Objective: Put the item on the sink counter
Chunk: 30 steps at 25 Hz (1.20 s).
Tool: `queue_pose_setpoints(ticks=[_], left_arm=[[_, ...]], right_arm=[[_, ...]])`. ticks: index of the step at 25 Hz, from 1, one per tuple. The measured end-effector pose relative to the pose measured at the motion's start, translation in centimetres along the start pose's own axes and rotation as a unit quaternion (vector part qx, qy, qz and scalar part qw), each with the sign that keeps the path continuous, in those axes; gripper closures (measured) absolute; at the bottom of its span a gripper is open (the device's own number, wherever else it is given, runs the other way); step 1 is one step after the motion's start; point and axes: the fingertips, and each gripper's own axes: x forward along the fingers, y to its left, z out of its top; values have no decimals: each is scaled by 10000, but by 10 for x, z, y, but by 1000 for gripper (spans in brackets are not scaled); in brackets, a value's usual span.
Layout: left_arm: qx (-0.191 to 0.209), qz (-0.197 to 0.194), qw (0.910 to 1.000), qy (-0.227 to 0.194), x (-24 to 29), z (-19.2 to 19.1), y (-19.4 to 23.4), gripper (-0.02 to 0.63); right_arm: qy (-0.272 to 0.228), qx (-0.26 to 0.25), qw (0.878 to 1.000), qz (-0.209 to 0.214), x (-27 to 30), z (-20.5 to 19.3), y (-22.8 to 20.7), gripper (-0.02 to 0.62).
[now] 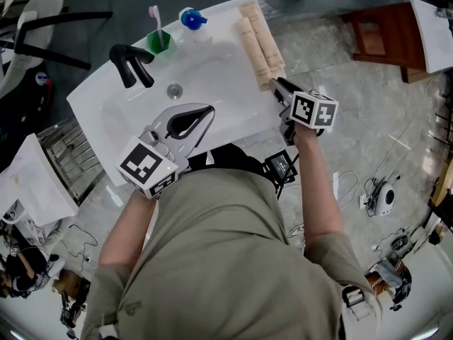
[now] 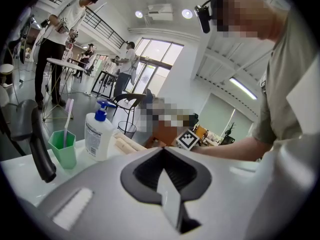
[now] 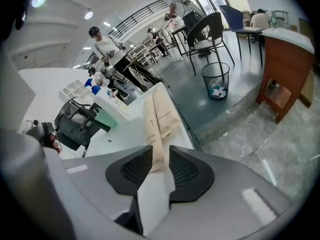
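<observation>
Two long kraft-paper boxes (image 1: pixel 253 48) lie side by side on the right ledge of the white sink counter (image 1: pixel 92 99). My right gripper (image 1: pixel 277 84) is at their near end. In the right gripper view it (image 3: pixel 160 151) is open, and the left box (image 3: pixel 151 121) reaches into the gap with its end between the pads; white counter shows beside it. Beside it lies the other box (image 3: pixel 167 115). My left gripper (image 1: pixel 209 110) hovers over the front of the basin, shut and empty, as the left gripper view (image 2: pixel 163 151) also shows.
A black faucet (image 1: pixel 131 64), a green cup with a pink toothbrush (image 1: pixel 159 42) and a blue-capped soap bottle (image 1: pixel 191 18) stand along the back of the sink. A wooden table (image 1: pixel 386 37) is to the right, a wire rack (image 1: pixel 67 154) to the left. People stand far off.
</observation>
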Motion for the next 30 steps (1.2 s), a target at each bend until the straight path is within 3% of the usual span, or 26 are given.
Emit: queue_pose_setpoints(ticks=[14, 30], left_arm=[[188, -60, 9998, -70, -1, 8, -14, 601], [377, -217, 9989, -161, -6, 14, -30, 600]], right_arm=[[-558, -237, 9981, 64, -34, 18, 18, 506], [-1215, -1385, 9817, 492, -82, 30, 98, 552]])
